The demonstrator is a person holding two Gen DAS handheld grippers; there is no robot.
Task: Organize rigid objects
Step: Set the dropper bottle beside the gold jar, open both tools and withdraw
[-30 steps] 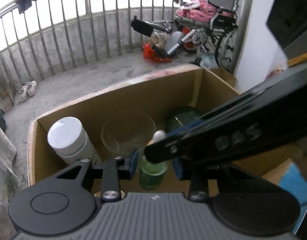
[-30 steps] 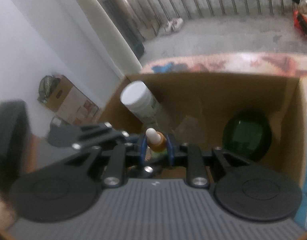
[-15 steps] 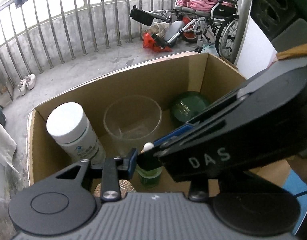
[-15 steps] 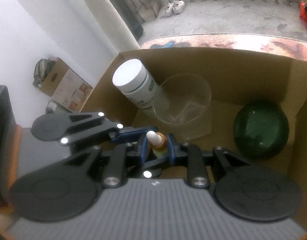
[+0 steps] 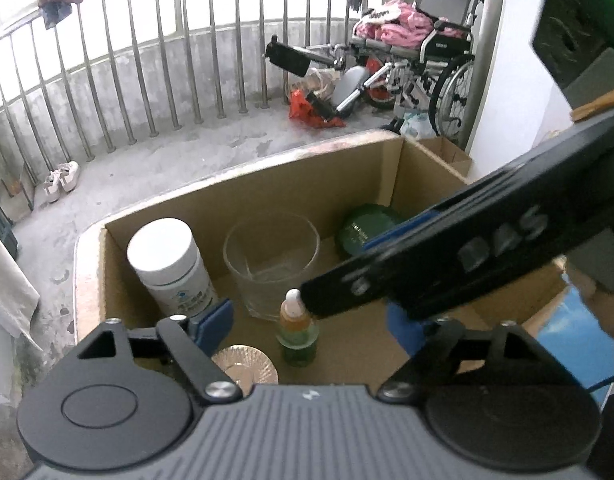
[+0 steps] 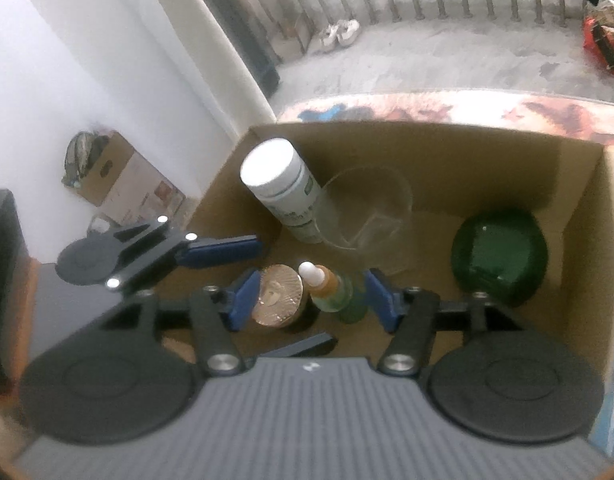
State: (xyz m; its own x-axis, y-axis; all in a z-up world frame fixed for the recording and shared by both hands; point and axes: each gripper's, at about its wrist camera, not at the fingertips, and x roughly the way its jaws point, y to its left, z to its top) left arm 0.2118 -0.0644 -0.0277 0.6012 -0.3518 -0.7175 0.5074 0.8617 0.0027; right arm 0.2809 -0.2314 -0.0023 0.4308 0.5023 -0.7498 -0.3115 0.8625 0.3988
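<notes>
Both my left gripper [image 5: 307,326] and right gripper [image 6: 307,296] have just spread their jaws, pads clear of the dropper bottle [image 6: 335,292]. It stands upright, white tip up, on the cardboard box [image 5: 299,184] floor beside a gold disc [image 6: 277,296]. The box sits on a concrete balcony floor [image 5: 167,176] with a metal railing [image 5: 155,72].

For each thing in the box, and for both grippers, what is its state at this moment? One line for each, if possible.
Cardboard box: open on top.
White-capped bottle: capped, upright by the box wall.
Clear glass: upright, empty.
Green round container: on the box floor.
Dropper bottle: upright, capped, released.
Gold round lid: lying on the floor.
Left gripper: jaws just opened, empty.
Right gripper: jaws just opened, not pressing.
</notes>
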